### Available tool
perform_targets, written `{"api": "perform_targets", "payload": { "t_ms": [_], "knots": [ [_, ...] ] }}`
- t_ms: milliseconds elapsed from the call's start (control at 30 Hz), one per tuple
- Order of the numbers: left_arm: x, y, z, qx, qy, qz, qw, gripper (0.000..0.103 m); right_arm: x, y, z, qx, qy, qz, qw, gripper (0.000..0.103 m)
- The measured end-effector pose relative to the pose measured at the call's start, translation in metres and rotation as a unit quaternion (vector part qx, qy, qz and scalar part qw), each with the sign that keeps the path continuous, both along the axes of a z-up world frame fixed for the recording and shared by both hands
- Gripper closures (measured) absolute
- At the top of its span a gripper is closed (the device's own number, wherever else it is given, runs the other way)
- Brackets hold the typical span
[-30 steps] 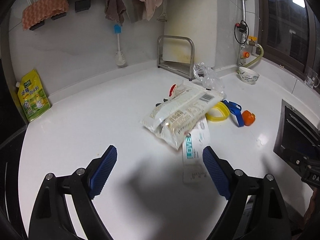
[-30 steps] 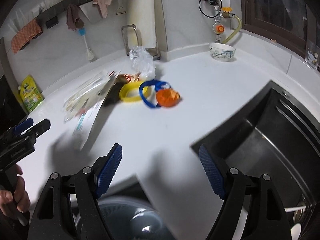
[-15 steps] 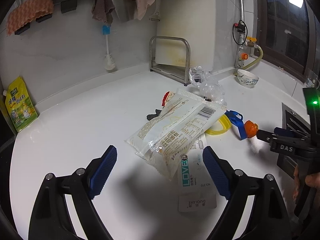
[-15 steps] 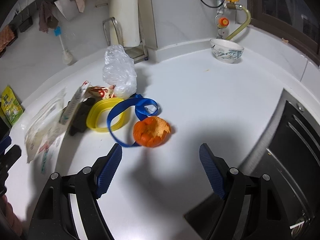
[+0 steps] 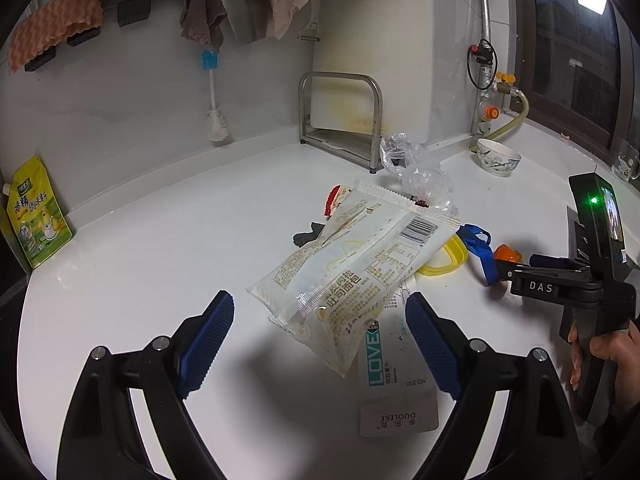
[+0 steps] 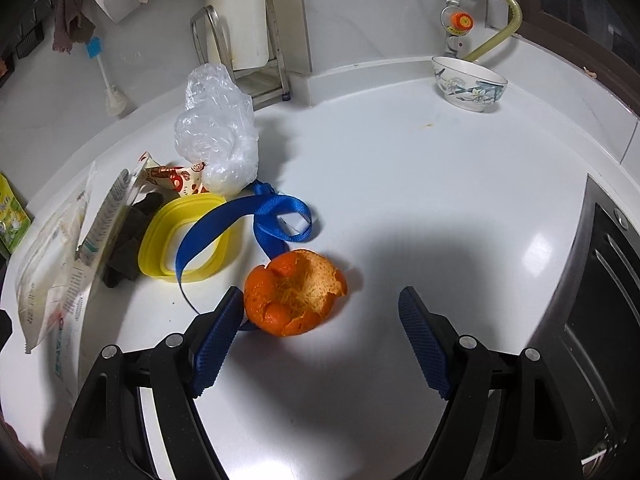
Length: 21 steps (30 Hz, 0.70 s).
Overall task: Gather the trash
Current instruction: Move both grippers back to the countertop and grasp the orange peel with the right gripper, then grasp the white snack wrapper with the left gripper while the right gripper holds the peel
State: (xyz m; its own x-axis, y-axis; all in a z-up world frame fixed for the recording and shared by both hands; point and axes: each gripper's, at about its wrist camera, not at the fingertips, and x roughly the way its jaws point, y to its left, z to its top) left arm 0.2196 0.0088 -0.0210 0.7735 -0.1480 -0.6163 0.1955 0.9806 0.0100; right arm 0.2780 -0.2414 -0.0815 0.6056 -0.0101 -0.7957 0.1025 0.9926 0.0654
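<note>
Trash lies on the white counter (image 5: 160, 248). A clear bread wrapper (image 5: 352, 264) rests on a white paper tag (image 5: 394, 380), just ahead of my open, empty left gripper (image 5: 320, 332). In the right wrist view an orange peel (image 6: 296, 296) lies between the open fingers of my right gripper (image 6: 320, 320), close to the left finger (image 6: 218, 332). A blue strap (image 6: 240, 224), a yellow lid (image 6: 188, 240), a crumpled clear bag (image 6: 216, 132), a red-and-white wrapper (image 6: 172, 176) and a dark scrap (image 6: 128, 248) lie behind it. The right gripper also shows in the left wrist view (image 5: 560, 284).
A patterned bowl (image 6: 468, 84) stands at the back right by the gas hose (image 6: 496, 36). A metal rack (image 5: 340, 120) holds a white board at the wall. A yellow pouch (image 5: 36, 216) leans at the far left. The dark sink (image 6: 608, 320) borders the counter on the right.
Both grippers have moved forward toward the trash. The right one has closed in on the orange peel, which now sits between its fingers. The bread wrapper is nearer the left gripper.
</note>
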Motion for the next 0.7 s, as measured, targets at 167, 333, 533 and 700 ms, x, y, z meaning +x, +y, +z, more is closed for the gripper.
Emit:
{"api": "perform_targets", "payload": {
  "t_ms": [167,333,533,700],
  "knots": [
    [0.002,-0.001,-0.001,0.001,0.001,0.001,1.0,0.017,0.001,0.001,-0.002,-0.001,0.0,0.008,1.0,0.041],
    [0.004,-0.002,-0.002,0.0,0.004,0.002,1.0,0.017,-0.003,0.002,0.002,-0.003,-0.004,0.016,1.0,0.067],
    [0.006,0.0,-0.003,-0.002,0.006,-0.001,1.0,0.017,-0.013,-0.01,0.009,0.027,-0.014,0.007,1.0,0.075],
    [0.006,-0.003,-0.006,0.007,0.002,-0.003,1.0,0.017,-0.024,-0.02,0.015,0.047,-0.021,0.003,0.999,0.075]
  ]
}}
